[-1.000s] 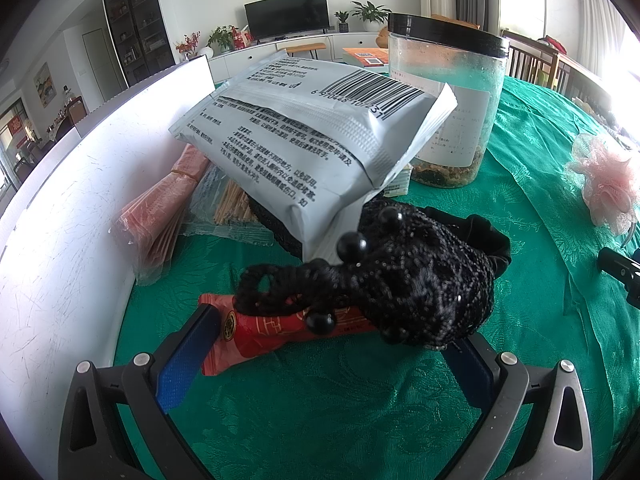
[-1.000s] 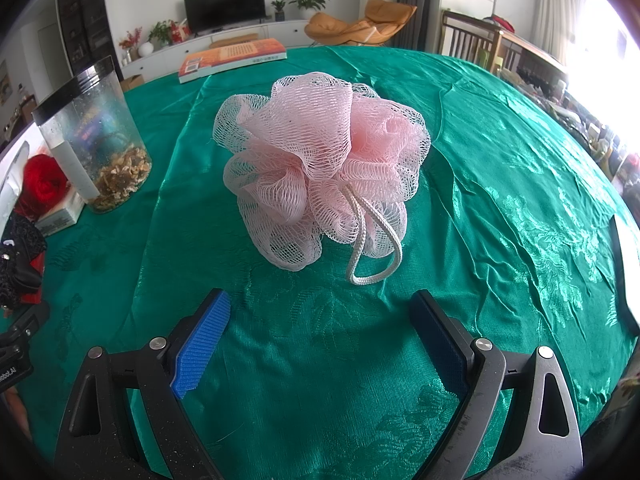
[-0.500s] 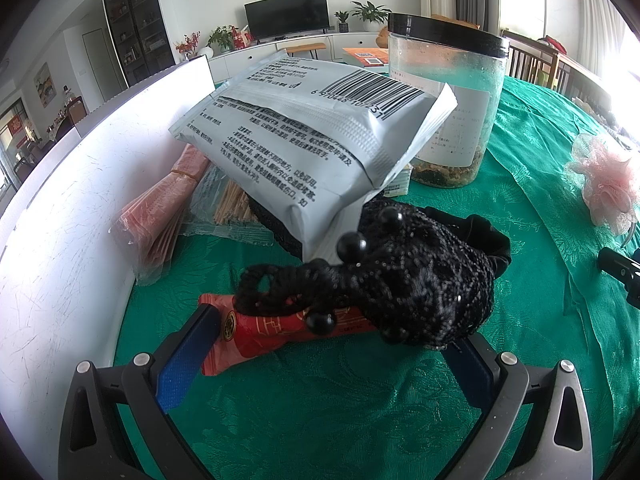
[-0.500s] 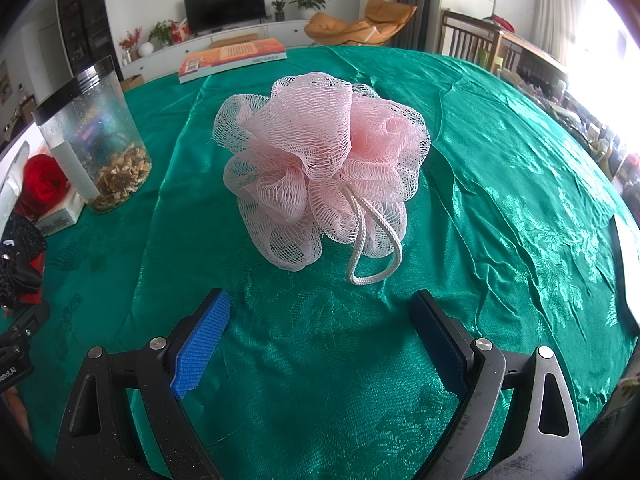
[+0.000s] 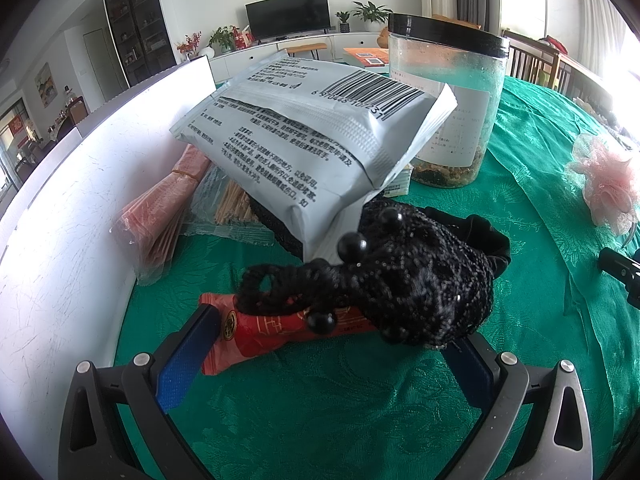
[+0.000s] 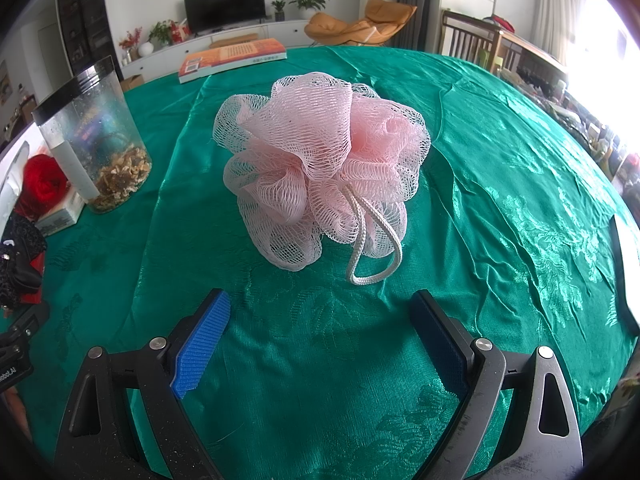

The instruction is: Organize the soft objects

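A pink mesh bath pouf [image 6: 320,168] with a white cord loop lies on the green tablecloth [image 6: 500,184], just ahead of my open, empty right gripper [image 6: 320,332]. It also shows far right in the left wrist view [image 5: 604,184]. A black beaded knit pouch [image 5: 404,276] lies on a red snack packet [image 5: 280,328], right in front of my open left gripper [image 5: 324,348], whose jaws stand wide to either side of it without touching. A grey foil bag [image 5: 312,140] leans over the pouch.
A clear jar with a black lid [image 5: 448,100] stands behind the bag, also in the right wrist view [image 6: 96,144]. A white box wall [image 5: 68,216] runs along the left. Pink and clear packets [image 5: 168,208] lie against it. A book [image 6: 232,58] lies at the table's far edge.
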